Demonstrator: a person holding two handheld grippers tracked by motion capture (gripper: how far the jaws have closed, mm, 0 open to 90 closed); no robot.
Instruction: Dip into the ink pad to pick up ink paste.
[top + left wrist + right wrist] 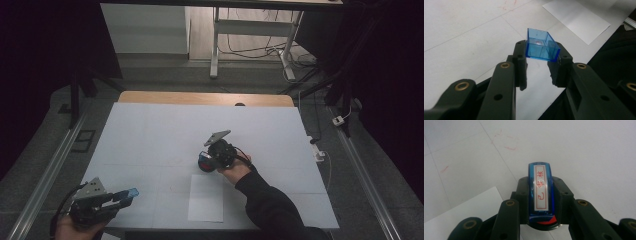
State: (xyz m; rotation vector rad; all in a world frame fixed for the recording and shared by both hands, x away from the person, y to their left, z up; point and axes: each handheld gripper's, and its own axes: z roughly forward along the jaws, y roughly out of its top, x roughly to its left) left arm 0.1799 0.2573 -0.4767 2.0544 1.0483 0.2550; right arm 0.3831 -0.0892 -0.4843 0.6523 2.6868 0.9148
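clearly the two parts of one stamp are kept apart. the left gripper, near the front left corner of the worktop, has its jaws clamped on the blue clear cap; this small open box is empty, so far as i can see. the right gripper has its jaws clamped on the stamp, above the worktop just beyond the white paper sheet. probably the stamp is free for pressing on the sheet.

stamp | white label | red characters 已审核, framed red
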